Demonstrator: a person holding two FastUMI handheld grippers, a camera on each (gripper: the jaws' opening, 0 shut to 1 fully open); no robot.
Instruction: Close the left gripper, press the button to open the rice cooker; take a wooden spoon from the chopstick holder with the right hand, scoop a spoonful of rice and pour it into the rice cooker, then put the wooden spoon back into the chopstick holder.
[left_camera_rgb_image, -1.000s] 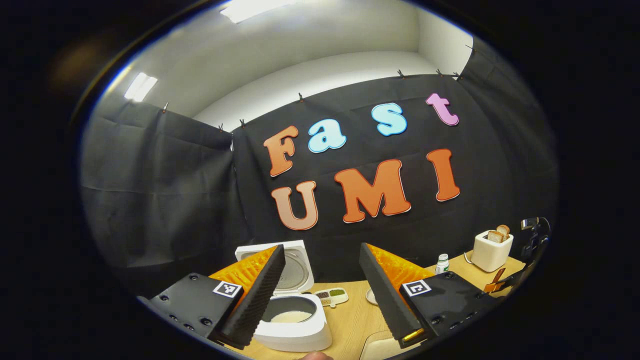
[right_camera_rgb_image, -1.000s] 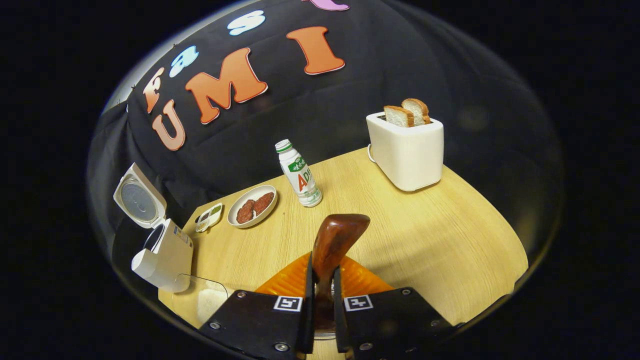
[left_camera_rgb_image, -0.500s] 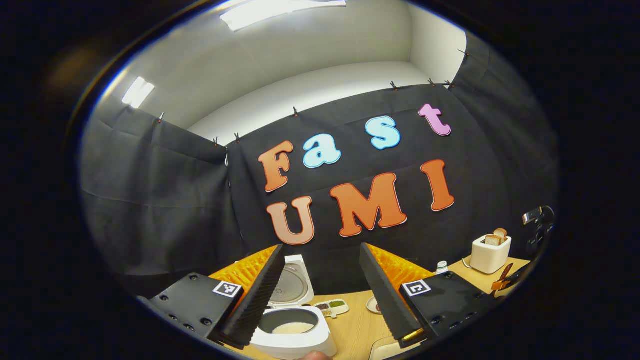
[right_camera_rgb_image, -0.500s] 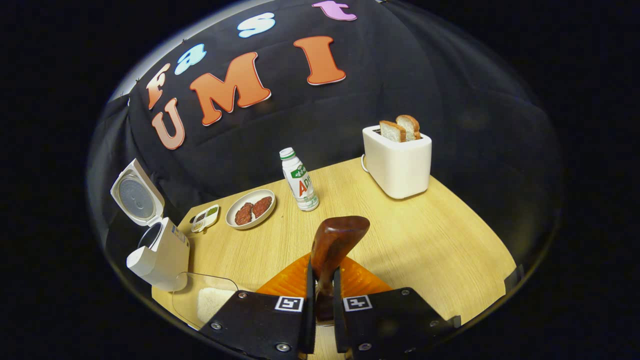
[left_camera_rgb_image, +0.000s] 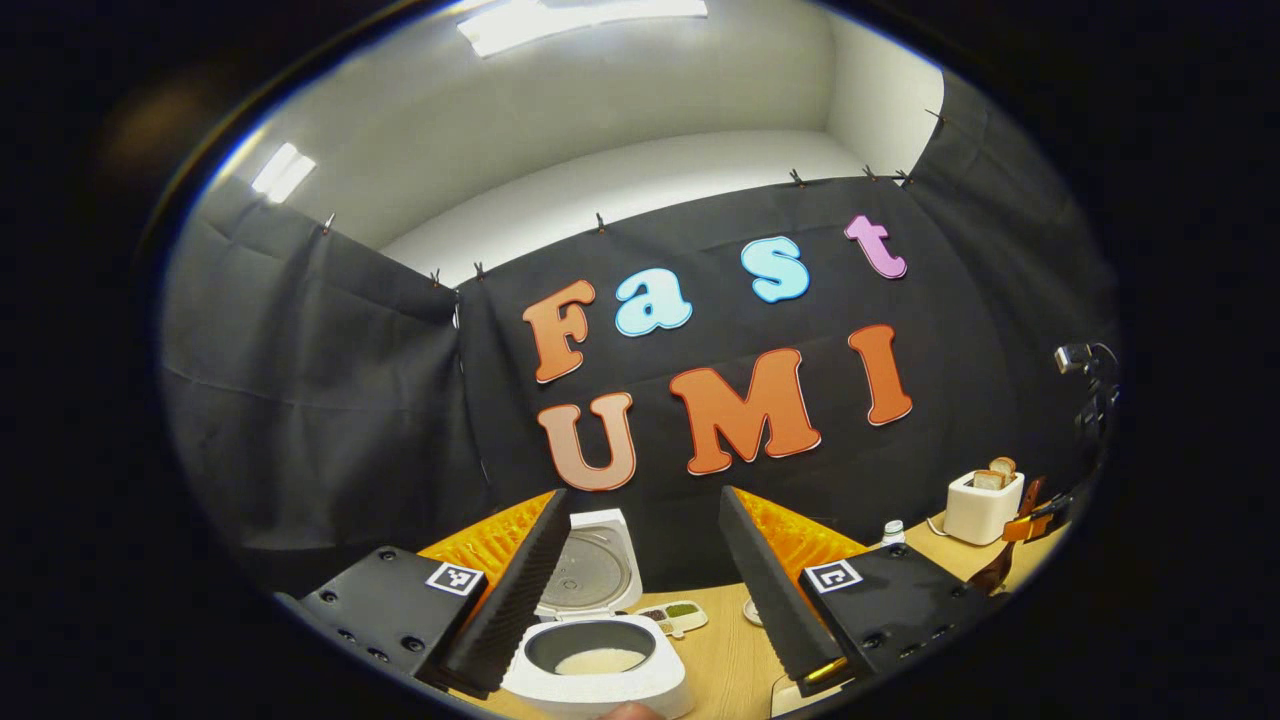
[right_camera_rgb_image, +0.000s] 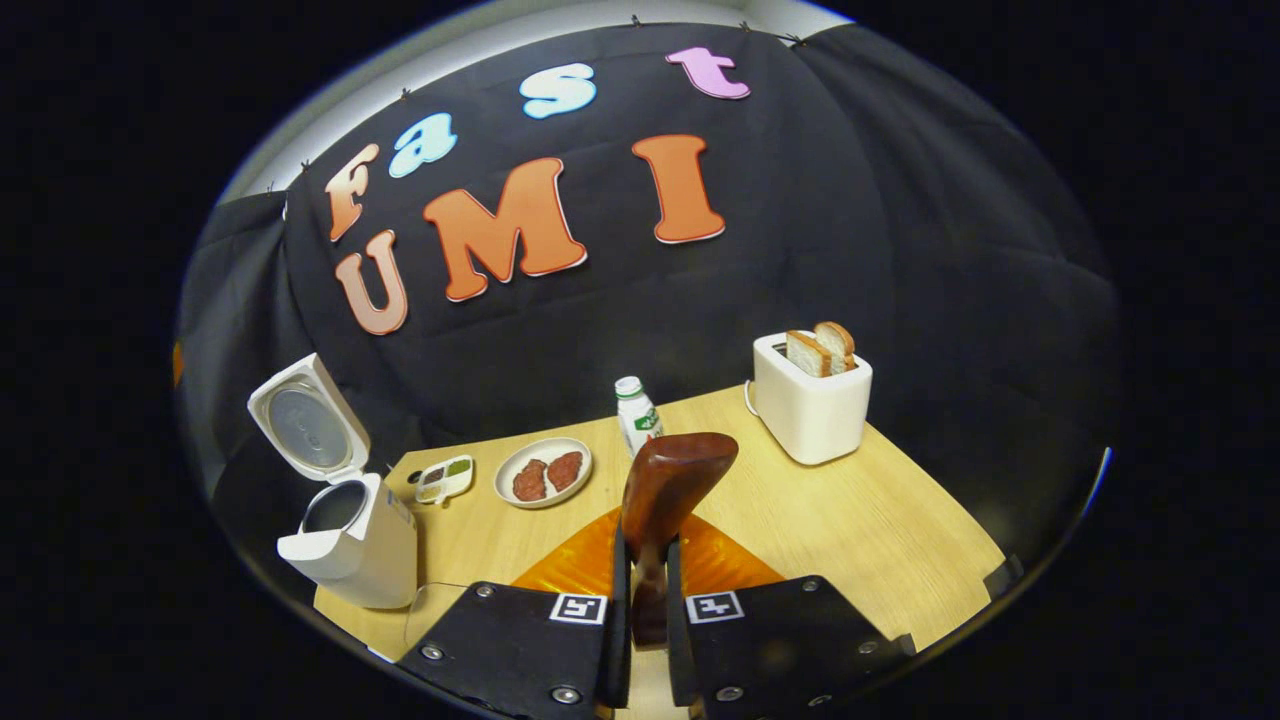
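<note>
Right gripper (right_camera_rgb_image: 640, 600) clamped on wooden spoon (right_camera_rgb_image: 668, 485); left gripper (left_camera_rgb_image: 640, 590) wide apart, empty, above open rice cooker (left_camera_rgb_image: 600, 665).

– Your cooker (right_camera_rgb_image: 350, 535)?
– White, grey inside the lid, white rice in it.
– Right of the cooker?
– Your spoon (right_camera_rgb_image: 665, 490) is dark reddish-brown; the toaster (right_camera_rgb_image: 812, 405) white with golden-crusted bread; the plate (right_camera_rgb_image: 543, 473) white under red-brown patties; the table (right_camera_rgb_image: 880, 530) pale woodgrain.

Other things on the table

A white toaster (right_camera_rgb_image: 811, 410) holds two slices of bread (right_camera_rgb_image: 821, 349). A small bottle (right_camera_rgb_image: 636, 414) stands near a plate (right_camera_rgb_image: 544, 472) with two brown pieces, maybe meat. A little tray (right_camera_rgb_image: 445, 479) lies beside the plate.
</note>
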